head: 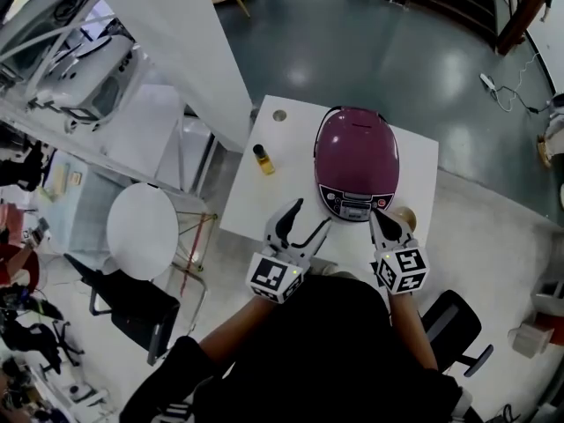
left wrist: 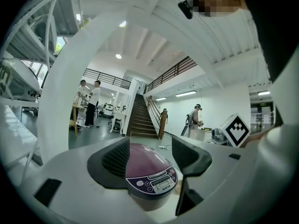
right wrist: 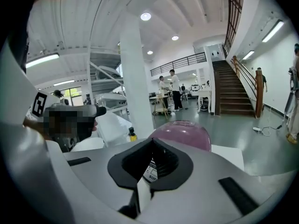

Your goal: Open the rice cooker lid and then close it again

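The purple rice cooker stands on the white table with its lid down and its control panel facing me. My left gripper is open, just in front of the cooker's left front corner, with nothing between its fingers. In the left gripper view the rice cooker shows through the gap of that left gripper, a little way ahead. My right gripper is shut on nothing, its tip close to the panel's right edge. The right gripper in its own view has its pads together, the rice cooker behind them.
A small bottle of yellow liquid stands on the table left of the cooker. A tan round object sits by the cooker's right front. A round white stool is at the left, a black chair at the right.
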`<state>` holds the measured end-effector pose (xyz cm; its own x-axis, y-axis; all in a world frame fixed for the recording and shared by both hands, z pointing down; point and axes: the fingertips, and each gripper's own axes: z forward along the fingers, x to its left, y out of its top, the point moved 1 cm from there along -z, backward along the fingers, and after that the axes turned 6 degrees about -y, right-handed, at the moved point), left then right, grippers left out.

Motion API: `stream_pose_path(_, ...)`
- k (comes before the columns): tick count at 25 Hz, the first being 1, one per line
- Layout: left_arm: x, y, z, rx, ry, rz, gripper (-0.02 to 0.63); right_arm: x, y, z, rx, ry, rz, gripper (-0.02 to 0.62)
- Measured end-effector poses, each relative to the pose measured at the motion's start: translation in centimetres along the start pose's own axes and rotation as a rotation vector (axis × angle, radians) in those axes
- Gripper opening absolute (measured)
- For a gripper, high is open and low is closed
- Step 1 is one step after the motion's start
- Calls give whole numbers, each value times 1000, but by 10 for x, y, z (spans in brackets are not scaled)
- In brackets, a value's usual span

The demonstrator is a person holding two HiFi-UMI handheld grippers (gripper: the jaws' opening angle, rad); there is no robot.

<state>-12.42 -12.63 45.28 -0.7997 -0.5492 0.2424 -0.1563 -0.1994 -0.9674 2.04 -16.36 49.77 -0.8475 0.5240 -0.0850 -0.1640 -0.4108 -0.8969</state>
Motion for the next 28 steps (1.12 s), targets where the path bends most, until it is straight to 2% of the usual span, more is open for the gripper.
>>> stream_pose_path(10,26,2,5,20,-33,-17,261,-3,-26,54,147,-31,1,0)
stream_pose_path(18,46,2,12,28,-61,-30,261,-11,-51,76,252,-65,-13,0)
stream_pose_path(28,65,0,17,30,-73,-48,261,-15,-72,90,318,-94,4,0)
